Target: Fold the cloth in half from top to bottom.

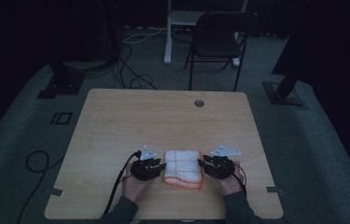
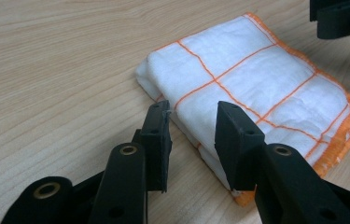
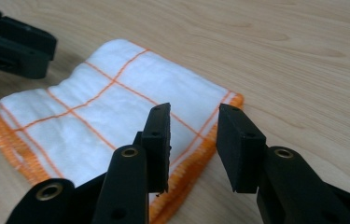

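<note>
White cloth with a grid of orange lines and an orange stitched hem, the folded towel (image 1: pixel 183 168) is laid flat on the wooden table (image 1: pixel 130 116), near the front edge and roughly midway across it. Several layers are seen stacked at its folded edge in the left gripper view, where the towel (image 2: pixel 252 88) runs away from the camera toward the upper right, its frayed orange hem gathered at the far right. In the right gripper view the towel (image 3: pixel 112 112) is seen from the opposite side, with the hemmed edges piled at the near and left borders.

The towel is flanked by the two grippers, one on each side. The left gripper (image 1: pixel 159 166) is held just beside the towel's left edge, its jaws parted and pointed at the folded side; in its own view the gripper (image 2: pixel 192 135) is seen with cloth visible in the gap between the jaws, nothing being clamped. The right gripper (image 1: pixel 202 163) is held just beside the towel's right edge, likewise with its jaws apart; in its own view the gripper (image 3: pixel 193 137) is poised over the hemmed corner without pinching it. Whether the jaw tips touch the cloth cannot be told.

Beyond the table, a dark folding chair (image 1: pixel 219 39) is stood on the grey floor, and black cables (image 1: pixel 133 74) are strewn near it.
</note>
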A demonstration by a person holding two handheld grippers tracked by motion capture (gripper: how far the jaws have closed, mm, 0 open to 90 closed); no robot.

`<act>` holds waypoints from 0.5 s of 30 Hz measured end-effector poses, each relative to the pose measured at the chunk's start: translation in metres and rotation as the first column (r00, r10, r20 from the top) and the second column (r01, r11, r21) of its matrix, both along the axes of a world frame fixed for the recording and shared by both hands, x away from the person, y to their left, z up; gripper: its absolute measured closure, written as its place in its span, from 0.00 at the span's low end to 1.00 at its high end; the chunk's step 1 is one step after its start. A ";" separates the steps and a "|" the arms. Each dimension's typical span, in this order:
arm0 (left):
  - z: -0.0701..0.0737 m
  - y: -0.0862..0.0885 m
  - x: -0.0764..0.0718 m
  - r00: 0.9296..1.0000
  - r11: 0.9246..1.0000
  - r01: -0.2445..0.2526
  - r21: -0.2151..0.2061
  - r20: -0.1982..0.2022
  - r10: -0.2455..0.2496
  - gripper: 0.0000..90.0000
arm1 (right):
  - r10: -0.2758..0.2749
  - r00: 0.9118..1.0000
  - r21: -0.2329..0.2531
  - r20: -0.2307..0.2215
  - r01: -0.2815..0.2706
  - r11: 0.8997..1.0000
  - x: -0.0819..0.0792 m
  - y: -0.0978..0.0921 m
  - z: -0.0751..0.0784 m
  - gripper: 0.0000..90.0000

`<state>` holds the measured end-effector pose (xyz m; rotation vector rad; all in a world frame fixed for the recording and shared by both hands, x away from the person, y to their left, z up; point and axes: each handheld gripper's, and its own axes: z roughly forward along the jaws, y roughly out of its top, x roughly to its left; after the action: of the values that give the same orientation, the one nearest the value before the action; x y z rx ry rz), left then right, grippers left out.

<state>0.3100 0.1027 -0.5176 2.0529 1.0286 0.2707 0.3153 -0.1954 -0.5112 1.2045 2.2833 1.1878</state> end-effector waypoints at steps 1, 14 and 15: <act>0.000 0.000 0.000 1.000 1.000 0.000 0.002 0.005 0.000 0.73 | -0.010 1.000 -0.006 0.004 0.010 1.000 0.000 -0.001 -0.001 0.72; -0.001 0.019 0.005 0.997 0.999 -0.052 0.005 0.051 0.052 0.72 | -0.091 0.995 -0.025 0.040 0.092 0.995 0.005 -0.014 -0.011 0.67; -0.001 0.020 0.006 0.997 0.998 -0.056 0.005 0.053 0.056 0.72 | -0.095 0.995 -0.027 0.041 0.096 0.995 0.005 -0.015 -0.012 0.67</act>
<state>0.3156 0.1230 -0.5190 2.0143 1.0553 0.3556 0.3202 -0.2101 -0.5230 1.2539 2.1806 1.1307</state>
